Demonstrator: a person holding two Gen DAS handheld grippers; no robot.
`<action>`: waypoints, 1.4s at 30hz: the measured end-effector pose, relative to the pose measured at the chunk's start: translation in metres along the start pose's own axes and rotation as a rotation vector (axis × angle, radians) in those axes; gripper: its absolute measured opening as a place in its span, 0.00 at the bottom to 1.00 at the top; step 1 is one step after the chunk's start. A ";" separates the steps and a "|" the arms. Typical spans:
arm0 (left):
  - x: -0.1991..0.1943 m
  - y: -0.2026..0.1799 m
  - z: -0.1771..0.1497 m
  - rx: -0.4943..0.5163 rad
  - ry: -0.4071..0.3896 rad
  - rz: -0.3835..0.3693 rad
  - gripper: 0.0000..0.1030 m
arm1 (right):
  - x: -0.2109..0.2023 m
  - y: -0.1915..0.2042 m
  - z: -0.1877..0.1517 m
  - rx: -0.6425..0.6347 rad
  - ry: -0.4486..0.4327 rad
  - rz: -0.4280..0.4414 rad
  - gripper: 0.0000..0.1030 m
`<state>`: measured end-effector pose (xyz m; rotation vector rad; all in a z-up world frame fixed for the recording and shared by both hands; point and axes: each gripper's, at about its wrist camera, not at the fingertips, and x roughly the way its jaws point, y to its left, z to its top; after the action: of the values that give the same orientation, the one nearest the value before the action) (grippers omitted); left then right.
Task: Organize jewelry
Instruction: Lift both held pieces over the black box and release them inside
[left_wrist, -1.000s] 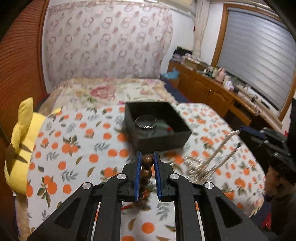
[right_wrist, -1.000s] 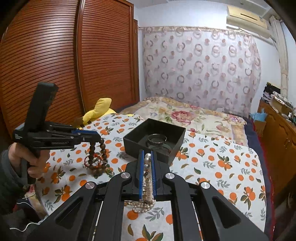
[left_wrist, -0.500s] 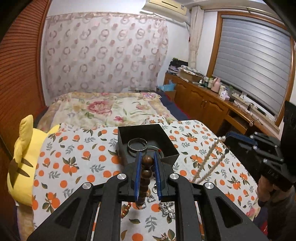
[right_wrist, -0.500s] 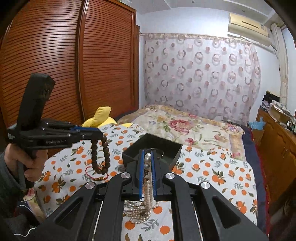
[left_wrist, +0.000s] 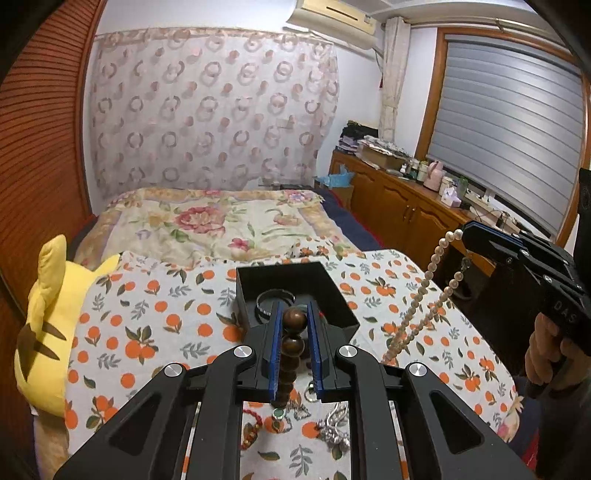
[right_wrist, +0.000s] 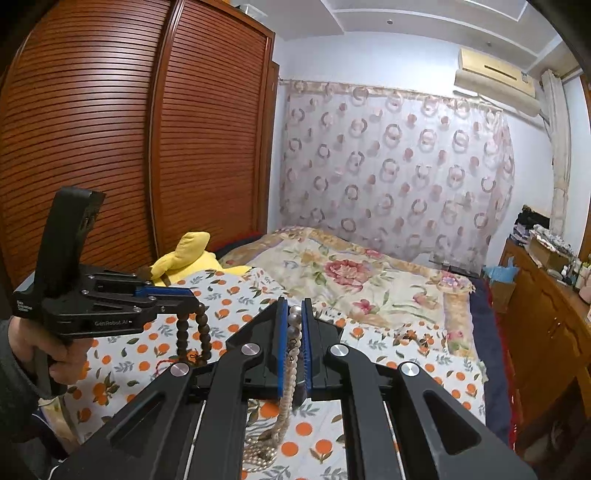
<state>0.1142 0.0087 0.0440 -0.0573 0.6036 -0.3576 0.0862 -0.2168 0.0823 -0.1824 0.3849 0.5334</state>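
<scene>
My left gripper (left_wrist: 294, 319) is shut on a brown wooden bead bracelet (left_wrist: 291, 347) that hangs down from it above the orange-print cloth; it also shows in the right wrist view (right_wrist: 194, 336). My right gripper (right_wrist: 294, 314) is shut on a white pearl necklace (right_wrist: 288, 373), whose lower end trails on the cloth; the strand also shows in the left wrist view (left_wrist: 424, 291). A black open box (left_wrist: 295, 291) with a silver bangle (left_wrist: 275, 297) inside sits just beyond my left gripper.
Loose jewelry lies on the cloth under my left gripper: a silver piece (left_wrist: 334, 430) and a red cord bracelet (left_wrist: 251, 432). A yellow plush toy (left_wrist: 44, 325) lies at the left edge. A wooden cabinet (left_wrist: 402, 214) stands on the right, a wardrobe (right_wrist: 110, 147) on the left.
Both grippers have lifted upward with their jewelry. The bead bracelet now hangs free of the cloth and the pearl strand is drawn up higher. The box appears lower and nearer in the left view.
</scene>
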 end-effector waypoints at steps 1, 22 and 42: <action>0.001 0.000 0.003 0.002 -0.003 0.001 0.12 | 0.001 -0.001 0.003 -0.001 -0.002 -0.001 0.08; 0.051 0.003 0.041 -0.006 0.012 0.019 0.12 | 0.034 -0.026 0.073 -0.002 -0.065 -0.044 0.08; 0.073 0.021 -0.006 -0.016 0.092 0.094 0.38 | 0.131 -0.027 -0.004 0.075 0.203 0.013 0.08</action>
<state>0.1730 0.0038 -0.0038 -0.0280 0.6983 -0.2656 0.2027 -0.1811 0.0276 -0.1624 0.6030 0.5139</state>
